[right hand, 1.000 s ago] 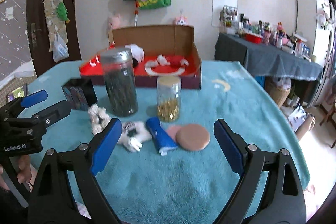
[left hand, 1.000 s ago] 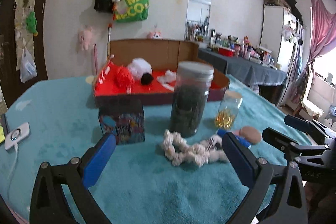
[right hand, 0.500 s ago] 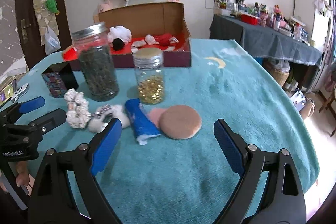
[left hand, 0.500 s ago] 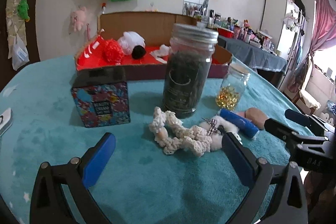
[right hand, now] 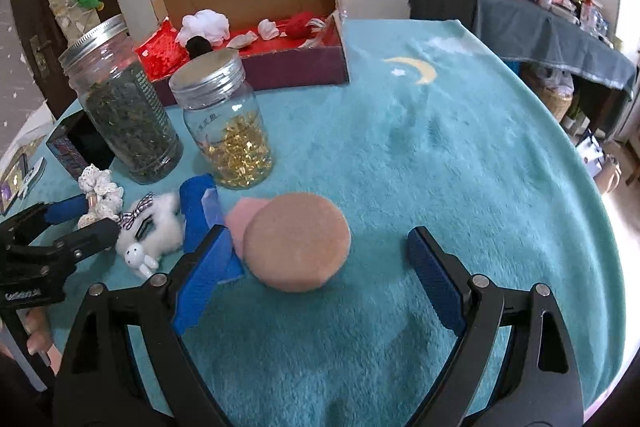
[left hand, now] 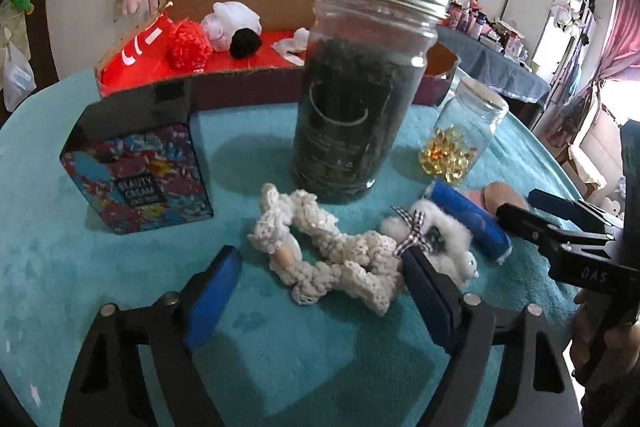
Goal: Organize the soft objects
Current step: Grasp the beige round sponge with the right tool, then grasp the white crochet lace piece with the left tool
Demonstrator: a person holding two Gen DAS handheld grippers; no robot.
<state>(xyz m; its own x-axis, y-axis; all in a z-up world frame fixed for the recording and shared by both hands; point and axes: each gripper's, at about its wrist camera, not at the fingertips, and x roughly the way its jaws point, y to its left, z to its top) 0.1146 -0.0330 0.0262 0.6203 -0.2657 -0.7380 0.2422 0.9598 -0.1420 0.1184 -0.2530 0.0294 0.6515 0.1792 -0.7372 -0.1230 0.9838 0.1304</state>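
A cream crochet scrunchie [left hand: 320, 267] lies on the teal cloth between the fingers of my left gripper [left hand: 318, 255]. Its jaws are closing and the pads stand clear of the scrunchie. Right of the scrunchie are a white fluffy clip with a checked bow [left hand: 444, 239], a blue roll [left hand: 472, 219] and pink puffs [left hand: 504, 193]. My right gripper [right hand: 316, 231] straddles the round tan puff [right hand: 296, 241], which rests on a pink one [right hand: 240, 213]. Its jaws are closing too, and the pads are off the puff. Each gripper shows at the edge of the other's view.
A tall jar of dark leaves [left hand: 356, 87], a small jar of gold capsules [left hand: 460, 143] and a colourful cream box [left hand: 140, 171] stand just behind the soft things. Farther back is a red-lined cardboard box [right hand: 292, 67] holding pompoms and white bits.
Both grippers have moved forward and tipped down toward the table. The scrunchie and the tan puff now sit between their fingers, and both pairs of jaws have narrowed.
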